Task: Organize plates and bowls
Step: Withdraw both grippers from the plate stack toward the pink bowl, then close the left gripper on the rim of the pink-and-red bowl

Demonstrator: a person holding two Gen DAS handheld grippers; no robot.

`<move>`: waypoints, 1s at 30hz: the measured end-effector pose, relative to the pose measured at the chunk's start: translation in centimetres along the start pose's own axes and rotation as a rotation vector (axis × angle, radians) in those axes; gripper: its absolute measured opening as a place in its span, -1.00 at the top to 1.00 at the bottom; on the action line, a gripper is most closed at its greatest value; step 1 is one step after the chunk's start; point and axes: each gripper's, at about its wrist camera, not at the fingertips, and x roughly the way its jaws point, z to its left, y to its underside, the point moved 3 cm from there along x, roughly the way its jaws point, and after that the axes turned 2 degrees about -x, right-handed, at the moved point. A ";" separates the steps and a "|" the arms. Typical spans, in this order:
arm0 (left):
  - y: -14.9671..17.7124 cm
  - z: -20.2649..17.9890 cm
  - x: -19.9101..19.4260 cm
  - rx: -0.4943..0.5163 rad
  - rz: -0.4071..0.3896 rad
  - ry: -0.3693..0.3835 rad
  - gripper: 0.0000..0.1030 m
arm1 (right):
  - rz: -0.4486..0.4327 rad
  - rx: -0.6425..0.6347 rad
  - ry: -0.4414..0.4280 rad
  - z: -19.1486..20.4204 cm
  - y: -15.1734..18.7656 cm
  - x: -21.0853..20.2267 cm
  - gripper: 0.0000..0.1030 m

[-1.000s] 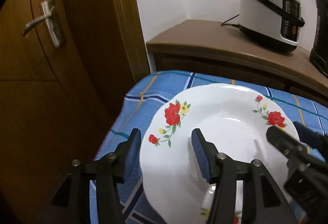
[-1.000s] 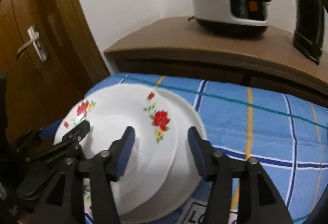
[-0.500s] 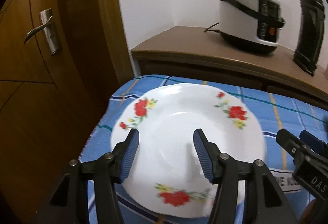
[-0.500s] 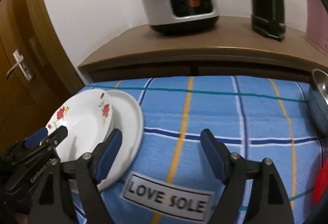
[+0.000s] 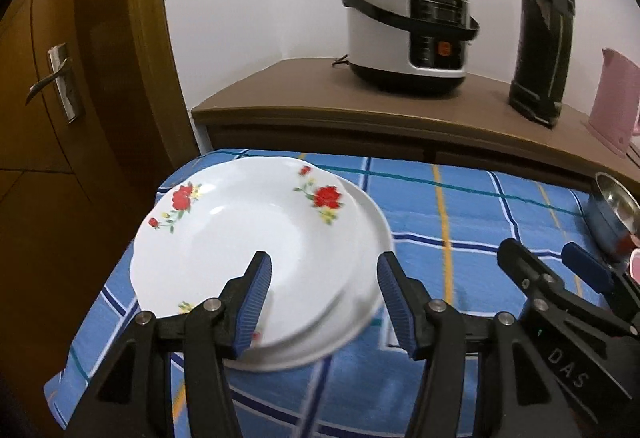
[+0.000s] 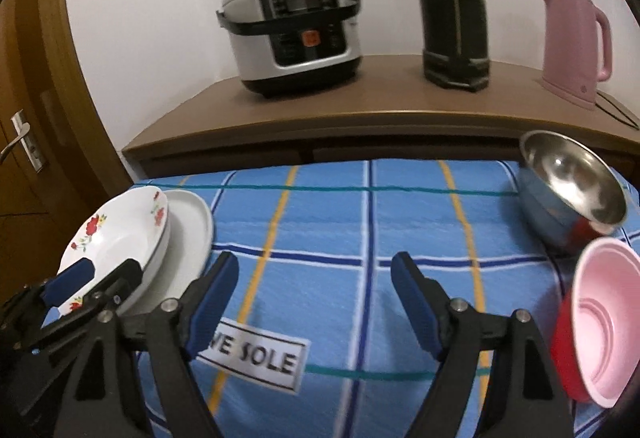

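Note:
A white flowered plate (image 5: 248,234) lies on top of a plain white plate (image 5: 372,222) at the left end of the blue checked cloth; both also show in the right wrist view (image 6: 120,234) (image 6: 188,234). My left gripper (image 5: 324,298) is open and empty, just above the near rim of the stack. My right gripper (image 6: 314,294) is open and empty over the middle of the cloth. A steel bowl (image 6: 572,185) sits at the right. A pink bowl (image 6: 604,318) is nested in a red bowl (image 6: 564,350) at the near right.
The cloth (image 6: 360,222) carries a white "LOVE SOLE" label (image 6: 256,358). Behind it a brown cabinet (image 6: 360,105) holds a rice cooker (image 6: 292,29), a black flask (image 6: 452,5) and a pink kettle (image 6: 572,41). A wooden door (image 5: 60,77) stands at the left.
Both grippers have drawn back from the plate stack. The right gripper has swung right to the middle of the cloth, so the bowls have come into view. The flowered plate now rests on the plain plate.

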 end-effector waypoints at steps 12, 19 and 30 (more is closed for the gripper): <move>1.0 -3.3 -2.2 0.038 0.003 0.066 -0.13 | -0.038 0.026 0.048 -2.8 0.1 -3.3 -0.35; 1.4 -6.4 -4.1 0.084 -0.011 0.136 -0.13 | -0.045 0.050 0.094 -5.4 -0.1 -6.2 -0.26; 1.8 -14.0 -6.0 0.169 0.007 0.280 -0.13 | -0.049 0.082 0.267 -12.8 0.3 -11.1 -0.24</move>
